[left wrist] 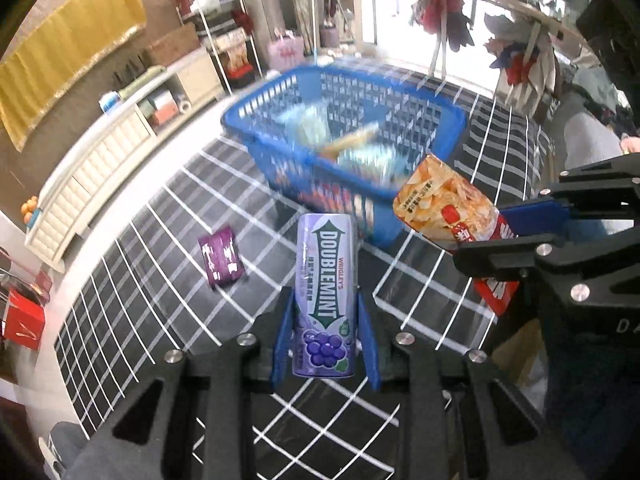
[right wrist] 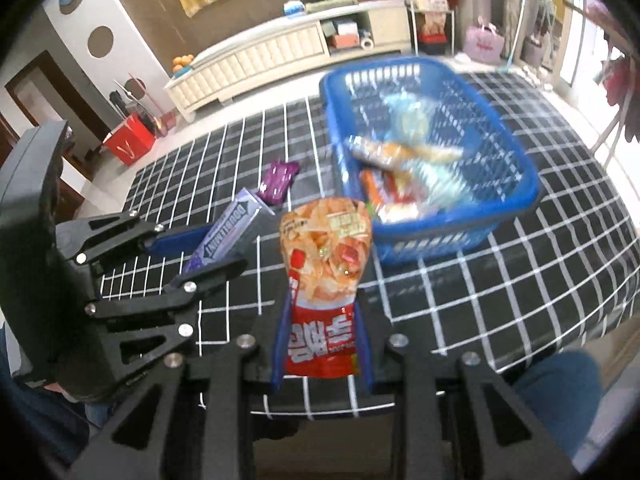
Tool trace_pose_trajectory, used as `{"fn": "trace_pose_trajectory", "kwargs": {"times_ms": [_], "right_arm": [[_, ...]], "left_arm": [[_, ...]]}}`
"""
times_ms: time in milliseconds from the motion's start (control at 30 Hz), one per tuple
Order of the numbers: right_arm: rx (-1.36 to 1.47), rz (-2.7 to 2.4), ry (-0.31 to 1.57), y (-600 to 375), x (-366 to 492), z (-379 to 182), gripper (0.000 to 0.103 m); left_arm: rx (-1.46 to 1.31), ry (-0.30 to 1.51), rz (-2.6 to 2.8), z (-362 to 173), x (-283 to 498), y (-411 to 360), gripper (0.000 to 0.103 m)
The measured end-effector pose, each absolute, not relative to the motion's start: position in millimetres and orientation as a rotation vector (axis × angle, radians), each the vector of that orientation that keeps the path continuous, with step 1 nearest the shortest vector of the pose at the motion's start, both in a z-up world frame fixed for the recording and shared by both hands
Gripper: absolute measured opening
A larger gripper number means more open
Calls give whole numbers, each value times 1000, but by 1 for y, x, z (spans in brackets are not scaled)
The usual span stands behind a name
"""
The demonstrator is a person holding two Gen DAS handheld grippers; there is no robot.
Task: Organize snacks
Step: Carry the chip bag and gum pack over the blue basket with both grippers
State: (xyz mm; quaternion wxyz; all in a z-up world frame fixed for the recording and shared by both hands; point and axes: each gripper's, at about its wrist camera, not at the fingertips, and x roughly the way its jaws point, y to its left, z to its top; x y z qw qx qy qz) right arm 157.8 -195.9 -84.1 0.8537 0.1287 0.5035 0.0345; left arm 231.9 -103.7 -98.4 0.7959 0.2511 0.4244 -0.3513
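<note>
My left gripper [left wrist: 325, 334] is shut on a purple Doublemint gum tin [left wrist: 325, 296], held upright above the checked tablecloth. My right gripper [right wrist: 322, 340] is shut on a red and orange chip bag [right wrist: 325, 276] by its lower end. Each gripper shows in the other's view: the chip bag [left wrist: 448, 208] at the right, the gum tin [right wrist: 230, 236] at the left. Ahead stands a blue plastic basket [left wrist: 448, 114] [right wrist: 520, 200] with several snack packs inside. A small purple packet [left wrist: 221, 258] [right wrist: 277, 182] lies flat on the cloth, left of the basket.
The table wears a black cloth with white grid lines [left wrist: 168, 216] [right wrist: 520, 280]. Beyond it stand a cream low cabinet [right wrist: 260, 60], a red bag [right wrist: 128, 144] on the floor and a metal shelf rack [left wrist: 224, 40]. A clothes rack with hanging items [left wrist: 516, 52] is at the right.
</note>
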Motion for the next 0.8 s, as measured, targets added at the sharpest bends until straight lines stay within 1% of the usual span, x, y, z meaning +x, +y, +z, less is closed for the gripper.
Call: {"fn": "trace_pose_trajectory", "kwargs": {"times_ms": [200, 500, 600, 800], "right_arm": [[229, 71, 1006, -223, 162, -58, 33], [232, 85, 950, -264, 185, -40, 33], [249, 85, 945, -280, 200, -39, 33], [274, 99, 970, -304, 233, -48, 33]], "left_arm": [[484, 872, -759, -72, 243, -129, 29], [454, 831, -754, -41, 266, -174, 29], [471, 845, -744, -41, 278, -190, 29], [508, 918, -717, -59, 307, -216, 29]]}}
